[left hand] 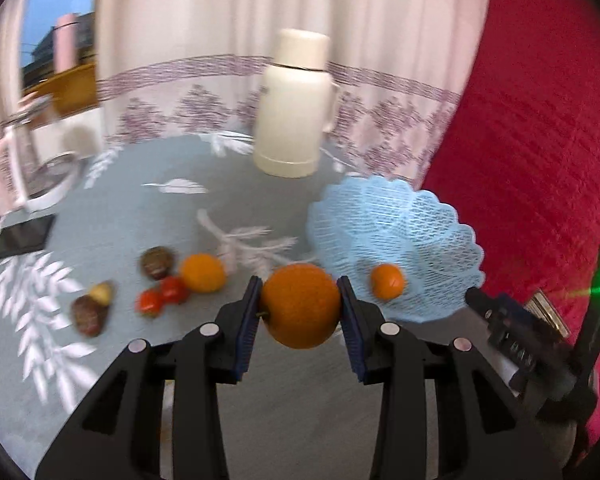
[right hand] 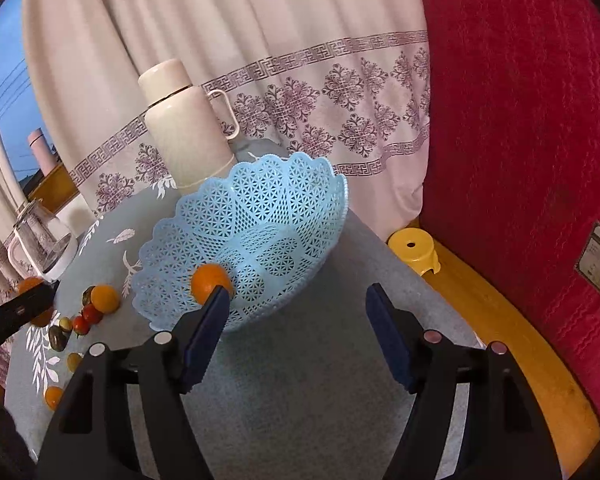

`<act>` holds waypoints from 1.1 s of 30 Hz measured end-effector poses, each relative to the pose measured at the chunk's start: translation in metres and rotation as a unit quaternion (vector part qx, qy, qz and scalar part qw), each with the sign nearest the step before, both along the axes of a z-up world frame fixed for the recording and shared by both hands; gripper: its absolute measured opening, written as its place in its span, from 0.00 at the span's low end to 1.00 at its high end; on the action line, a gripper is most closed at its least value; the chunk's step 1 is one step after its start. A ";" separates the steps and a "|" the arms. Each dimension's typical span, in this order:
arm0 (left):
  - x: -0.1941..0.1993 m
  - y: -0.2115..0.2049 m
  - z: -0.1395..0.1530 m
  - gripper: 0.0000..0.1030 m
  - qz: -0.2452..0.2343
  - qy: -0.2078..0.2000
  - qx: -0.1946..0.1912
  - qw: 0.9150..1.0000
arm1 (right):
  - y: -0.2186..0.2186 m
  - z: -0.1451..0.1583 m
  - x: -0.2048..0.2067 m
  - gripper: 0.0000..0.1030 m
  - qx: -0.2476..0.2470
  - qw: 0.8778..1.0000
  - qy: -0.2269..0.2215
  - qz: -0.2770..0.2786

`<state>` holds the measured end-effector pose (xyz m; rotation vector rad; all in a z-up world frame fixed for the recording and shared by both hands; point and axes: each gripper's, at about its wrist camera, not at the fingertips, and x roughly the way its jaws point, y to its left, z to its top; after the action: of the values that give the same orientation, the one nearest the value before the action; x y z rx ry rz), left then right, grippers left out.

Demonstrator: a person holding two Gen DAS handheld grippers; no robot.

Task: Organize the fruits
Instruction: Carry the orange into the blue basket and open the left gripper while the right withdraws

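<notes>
My left gripper [left hand: 300,292] is shut on a large orange [left hand: 300,306], holding it above the table in front of the blue lattice basket [left hand: 392,216]. A small orange [left hand: 387,281] lies inside the basket. My right gripper [right hand: 296,296] stands open with nothing between its pads, just in front of the basket [right hand: 260,208]. The small orange [right hand: 210,282] sits beyond its left fingertip. On the table to the left lie another orange [left hand: 202,273], two red tomatoes [left hand: 174,289] and two brown fruits [left hand: 157,263].
A cream thermos [left hand: 296,108] stands behind the basket. A glass jug [right hand: 40,240] and a dark flat object [left hand: 22,238] sit at the table's left. A yellow stool [right hand: 414,250] and a red upholstered seat [right hand: 520,120] are to the right, curtains behind.
</notes>
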<state>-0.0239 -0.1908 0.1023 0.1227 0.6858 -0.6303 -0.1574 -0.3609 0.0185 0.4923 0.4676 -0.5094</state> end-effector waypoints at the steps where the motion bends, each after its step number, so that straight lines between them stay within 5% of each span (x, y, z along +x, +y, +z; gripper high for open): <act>1: 0.003 -0.009 -0.001 0.38 -0.008 0.002 0.001 1.000 | -0.001 -0.001 0.000 0.69 0.002 1.000 -0.002 -0.003; 10: 0.027 -0.071 -0.011 0.38 -0.043 0.000 0.024 0.999 | -0.002 -0.003 -0.001 0.71 0.005 1.000 -0.005 -0.009; 21: 0.054 -0.093 -0.027 0.40 -0.039 0.022 0.033 0.998 | -0.005 -0.005 -0.002 0.71 0.010 1.000 -0.004 -0.011; 25: 0.056 -0.089 -0.024 0.83 -0.026 0.013 0.022 0.999 | -0.004 -0.005 -0.001 0.71 0.008 1.000 -0.003 -0.011; 33: 0.053 -0.070 -0.016 0.86 -0.009 0.010 0.002 1.000 | -0.003 -0.005 -0.001 0.71 0.008 1.000 -0.005 -0.012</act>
<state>0.0290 -0.2610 0.0865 0.1262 0.7070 -0.6473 -0.1586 -0.3641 0.0133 0.5159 0.4576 -0.5269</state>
